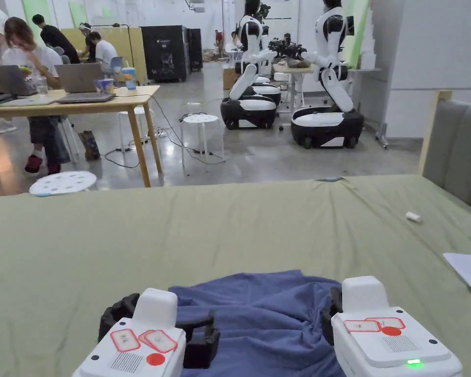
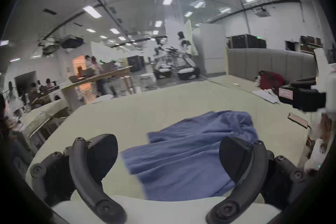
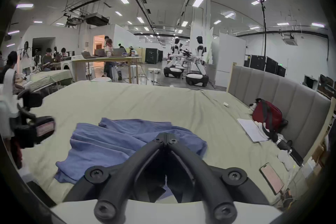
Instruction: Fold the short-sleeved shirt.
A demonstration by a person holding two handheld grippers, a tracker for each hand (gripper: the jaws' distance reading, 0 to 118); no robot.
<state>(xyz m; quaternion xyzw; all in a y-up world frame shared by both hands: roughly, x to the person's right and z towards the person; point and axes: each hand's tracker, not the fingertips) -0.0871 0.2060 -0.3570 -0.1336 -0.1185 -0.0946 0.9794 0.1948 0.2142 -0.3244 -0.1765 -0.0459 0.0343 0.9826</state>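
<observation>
shirt (image 1: pixel 264 319) lies crumpled, its long axis running left-right between grippers.

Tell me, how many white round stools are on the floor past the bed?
2: one white round stool just beyond the green bed sheet, one farther back beside the wooden table. More may be hidden.

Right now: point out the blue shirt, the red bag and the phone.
blue shirt (image 3: pixel 112 144): right gripper view, on its crumpled middle.
red bag (image 3: pixel 268 114): right gripper view, on its side panel.
phone (image 3: pixel 271 178): right gripper view, on its screen face.
</observation>
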